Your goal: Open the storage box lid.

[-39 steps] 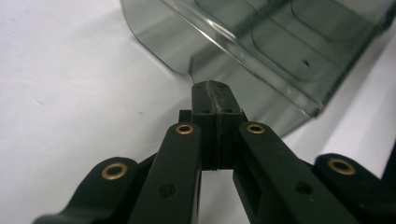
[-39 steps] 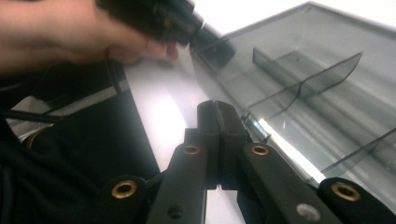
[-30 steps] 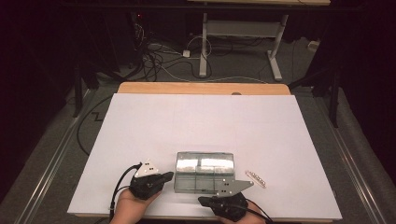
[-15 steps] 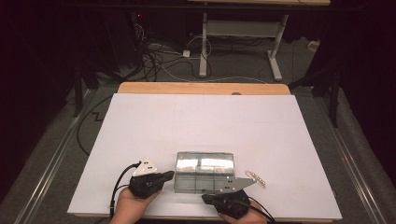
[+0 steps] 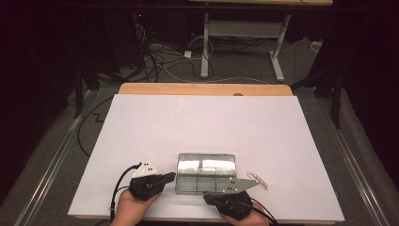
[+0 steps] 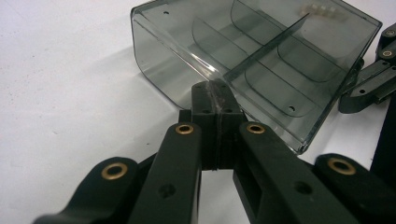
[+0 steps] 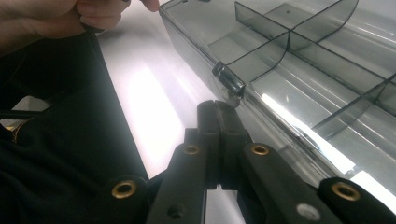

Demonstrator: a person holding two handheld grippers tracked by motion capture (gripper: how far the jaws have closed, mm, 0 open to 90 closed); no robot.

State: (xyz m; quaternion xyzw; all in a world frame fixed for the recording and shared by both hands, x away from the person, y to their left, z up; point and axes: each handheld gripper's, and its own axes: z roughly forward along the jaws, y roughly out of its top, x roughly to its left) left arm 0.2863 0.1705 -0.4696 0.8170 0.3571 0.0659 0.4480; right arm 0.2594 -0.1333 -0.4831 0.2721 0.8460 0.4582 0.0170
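A clear smoky compartment box lies open-topped near the table's front edge, with curved dividers inside. My left gripper is shut, its tips resting against the box's left end wall. My right gripper is shut too, with nothing between its jaws. In the right gripper view its tips sit just short of a small latch on the box's front wall. Each gripper is held by a hand at the bottom edge.
A small pale strip with holes lies on the white table board just right of the box. The other hand and a dark sleeve crowd the left of the right gripper view. Cables and desk legs stand beyond the table.
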